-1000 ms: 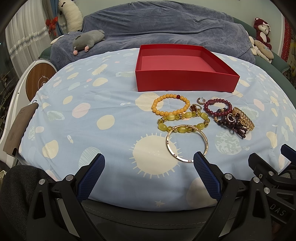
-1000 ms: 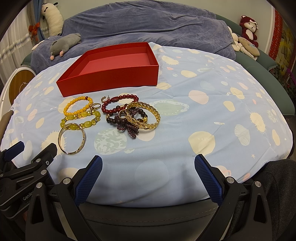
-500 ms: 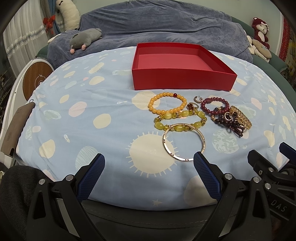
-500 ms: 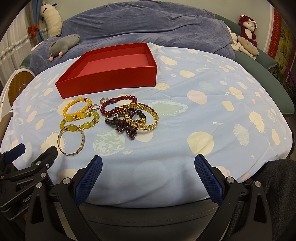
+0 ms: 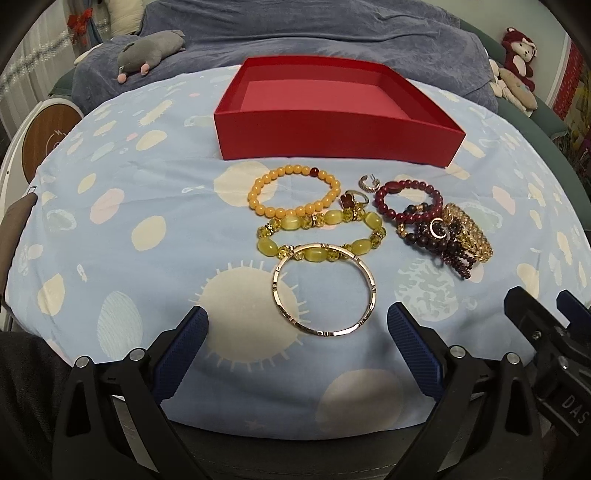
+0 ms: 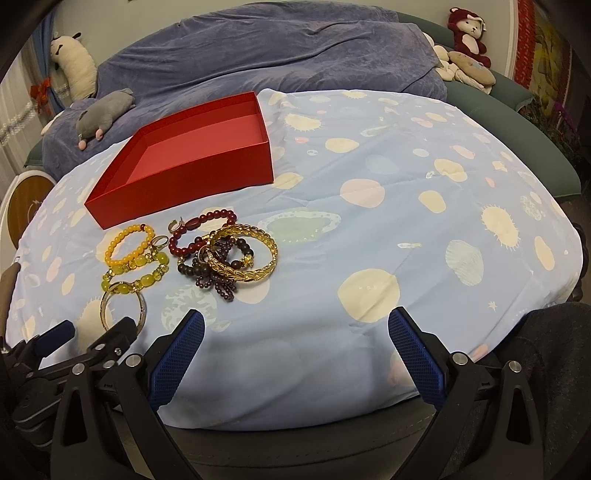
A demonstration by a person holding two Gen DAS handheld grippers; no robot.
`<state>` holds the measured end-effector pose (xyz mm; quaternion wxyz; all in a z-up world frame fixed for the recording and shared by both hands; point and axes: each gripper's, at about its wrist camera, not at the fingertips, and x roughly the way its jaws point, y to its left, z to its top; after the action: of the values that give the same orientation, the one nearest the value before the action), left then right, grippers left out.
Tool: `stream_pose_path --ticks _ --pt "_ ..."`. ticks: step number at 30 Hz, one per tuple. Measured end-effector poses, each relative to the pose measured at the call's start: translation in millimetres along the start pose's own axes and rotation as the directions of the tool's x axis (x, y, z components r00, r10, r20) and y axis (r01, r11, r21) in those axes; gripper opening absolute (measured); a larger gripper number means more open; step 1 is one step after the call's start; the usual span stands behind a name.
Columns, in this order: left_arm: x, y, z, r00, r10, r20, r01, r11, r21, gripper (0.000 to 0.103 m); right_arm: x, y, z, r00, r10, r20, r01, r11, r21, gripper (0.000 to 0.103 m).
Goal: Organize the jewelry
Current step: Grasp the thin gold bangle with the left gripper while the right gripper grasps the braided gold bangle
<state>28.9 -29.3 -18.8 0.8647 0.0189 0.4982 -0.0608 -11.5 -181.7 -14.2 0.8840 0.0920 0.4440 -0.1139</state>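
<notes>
An empty red box (image 5: 332, 110) stands on the blue spotted cloth (image 5: 147, 206); it also shows in the right wrist view (image 6: 192, 162). In front of it lie an orange bead bracelet (image 5: 293, 195), a yellow-green stone bracelet (image 5: 321, 236), a thin metal bangle (image 5: 324, 289), a dark red bead bracelet (image 5: 408, 203), a gold chain bracelet (image 6: 243, 251) tangled with dark beads (image 6: 218, 284), and small rings (image 5: 369, 182). My left gripper (image 5: 297, 350) is open, just short of the bangle. My right gripper (image 6: 295, 350) is open over bare cloth, right of the pile.
A grey plush toy (image 5: 151, 48) and a dark blue blanket (image 5: 314, 33) lie behind the box. More plush toys (image 6: 465, 48) sit at the far right. A round white and wood device (image 5: 44, 136) stands at the left edge.
Both grippers have moved forward toward the jewelry and box, which look larger. The right view has turned slightly right. Both stay open; nothing on the cloth has moved.
</notes>
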Motion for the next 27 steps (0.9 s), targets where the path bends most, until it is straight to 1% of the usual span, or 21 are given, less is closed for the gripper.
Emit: stream_pose_path --ticks 2,4,5,8,11,12,17,23,27 --pt "3.1 0.4 1.7 1.000 0.005 -0.013 -0.005 1.000 -0.004 0.090 1.0 0.8 0.2 1.000 0.000 0.003 0.000 1.000 -0.004 0.096" --pt "5.6 0.2 3.7 1.000 0.001 -0.018 -0.001 1.000 -0.004 0.082 2.3 2.3 -0.2 1.000 0.001 0.001 -0.001 1.000 -0.007 0.096" --pt "7.9 -0.1 4.8 1.000 0.006 -0.028 -0.006 1.000 0.001 0.081 3.2 3.1 -0.2 1.000 0.002 -0.002 -0.002 1.000 -0.010 0.096" --pt "8.6 -4.3 5.7 1.000 0.018 -0.025 -0.018 1.000 0.024 0.077 4.5 5.1 -0.5 1.000 0.003 -0.008 -0.004 1.000 -0.019 0.096" --pt "5.6 -6.9 4.1 1.000 0.013 -0.008 -0.013 0.999 0.043 0.064 5.1 5.4 -0.7 1.000 0.004 -0.009 -0.004 1.000 -0.022 0.096" --pt "4.4 -7.2 3.7 1.000 0.009 -0.001 -0.009 0.999 0.048 0.057 5.3 5.2 -0.7 1.000 0.005 -0.010 -0.006 1.000 -0.021 0.096" --pt "-0.7 -4.1 3.2 1.000 -0.005 0.020 0.004 0.998 0.058 0.056 7.9 6.9 1.1 1.000 0.015 -0.022 -0.016 1.000 -0.025 0.096" --pt "-9.6 14.5 8.7 0.999 -0.006 0.050 0.006 1.000 0.000 0.056 13.2 9.0 14.8 0.999 0.040 -0.033 -0.042 0.998 -0.036 0.096" --pt "-11.2 25.5 12.0 0.998 0.004 0.058 -0.002 0.999 -0.033 0.056 24.3 7.8 24.6 0.997 0.057 -0.056 -0.057 0.998 -0.004 0.096"
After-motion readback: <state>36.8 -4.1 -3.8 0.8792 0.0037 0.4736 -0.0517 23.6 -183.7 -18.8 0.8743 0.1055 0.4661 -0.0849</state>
